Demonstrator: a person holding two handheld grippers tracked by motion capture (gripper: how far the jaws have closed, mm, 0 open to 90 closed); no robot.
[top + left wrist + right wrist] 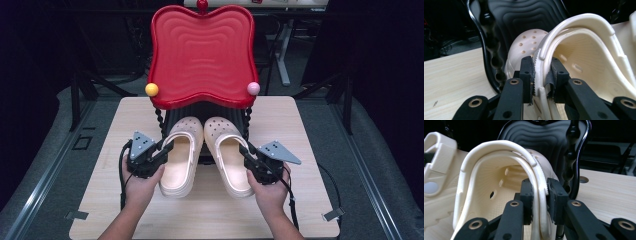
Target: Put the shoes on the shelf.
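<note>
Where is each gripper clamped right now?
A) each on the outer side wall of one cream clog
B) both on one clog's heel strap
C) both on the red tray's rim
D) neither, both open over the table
A: the left gripper pinches the side wall of the left clog, and the right gripper pinches the side wall of the right clog, jaws closed on the rim in both gripper views.

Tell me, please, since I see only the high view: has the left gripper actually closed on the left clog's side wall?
Observer: Yes, the left gripper pinches the left clog wall, one jaw inside, one outside.
Operator: And the right one?
Observer: The right gripper clamps the right clog rim the same way.
Operator: Is anything close behind it?
Observer: A black beaded post stands just beyond that rim.
</note>
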